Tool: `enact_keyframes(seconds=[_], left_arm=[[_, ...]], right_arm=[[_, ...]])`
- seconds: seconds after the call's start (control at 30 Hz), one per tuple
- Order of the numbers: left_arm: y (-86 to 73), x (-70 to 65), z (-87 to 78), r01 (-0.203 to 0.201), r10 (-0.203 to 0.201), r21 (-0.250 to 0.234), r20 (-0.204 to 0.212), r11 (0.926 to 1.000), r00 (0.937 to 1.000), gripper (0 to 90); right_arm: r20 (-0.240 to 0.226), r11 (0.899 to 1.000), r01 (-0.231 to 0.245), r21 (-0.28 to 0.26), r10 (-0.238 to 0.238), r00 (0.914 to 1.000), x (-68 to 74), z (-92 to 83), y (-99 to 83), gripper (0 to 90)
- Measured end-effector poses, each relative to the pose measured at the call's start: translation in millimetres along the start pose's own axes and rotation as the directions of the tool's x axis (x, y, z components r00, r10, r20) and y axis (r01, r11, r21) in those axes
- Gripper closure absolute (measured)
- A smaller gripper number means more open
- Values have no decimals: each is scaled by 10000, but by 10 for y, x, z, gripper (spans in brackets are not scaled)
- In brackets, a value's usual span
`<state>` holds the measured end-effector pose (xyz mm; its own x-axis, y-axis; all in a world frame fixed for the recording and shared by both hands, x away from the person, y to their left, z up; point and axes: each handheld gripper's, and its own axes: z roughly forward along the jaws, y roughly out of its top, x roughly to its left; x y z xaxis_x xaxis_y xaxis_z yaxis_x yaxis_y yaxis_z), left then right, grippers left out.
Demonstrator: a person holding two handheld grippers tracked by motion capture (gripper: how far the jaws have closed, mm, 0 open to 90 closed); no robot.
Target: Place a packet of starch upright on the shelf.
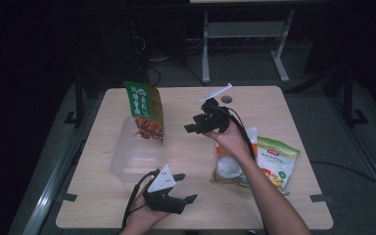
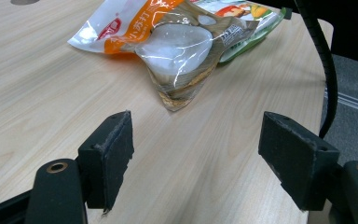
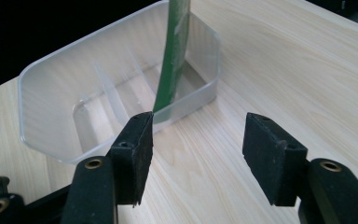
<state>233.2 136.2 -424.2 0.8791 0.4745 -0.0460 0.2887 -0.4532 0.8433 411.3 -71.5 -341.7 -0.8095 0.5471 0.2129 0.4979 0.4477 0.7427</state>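
Green snack bag [image 1: 144, 110] stands in your clear tub [image 1: 127, 159], centre-left; your right gripper [image 1: 194, 128] gapes empty (left gripper [image 1: 183, 187] too, lower centre).

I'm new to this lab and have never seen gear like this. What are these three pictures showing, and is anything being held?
A person sits at a wooden table holding a hand-operated two-jaw gripper in each hand. The high view looks down from above: the left gripper is near the front edge, the right gripper is raised over the middle. The other two pictures come from cameras riding on each gripper, looking out between its black jaws. On the table are a clear plastic bin with a green snack bag standing in it, and two more bags at the right: an orange-and-clear bag and a green-edged bag. Both grippers are open and empty.
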Motion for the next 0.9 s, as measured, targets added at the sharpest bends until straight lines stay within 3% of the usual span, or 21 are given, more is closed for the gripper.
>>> enact_keyframes(seconds=[0.47, 0.9], left_arm=[[20, 18, 55, 189, -189, 63, 18, 9998, 9998, 256], [111, 30, 262, 220, -225, 363, 132, 9991, 9997, 256]], right_arm=[[386, 9979, -639, 107, 634, 9972, -150, -363, -360, 384], [784, 9919, -1238, 274, 1213, 9895, -283, -712, -692, 337]])
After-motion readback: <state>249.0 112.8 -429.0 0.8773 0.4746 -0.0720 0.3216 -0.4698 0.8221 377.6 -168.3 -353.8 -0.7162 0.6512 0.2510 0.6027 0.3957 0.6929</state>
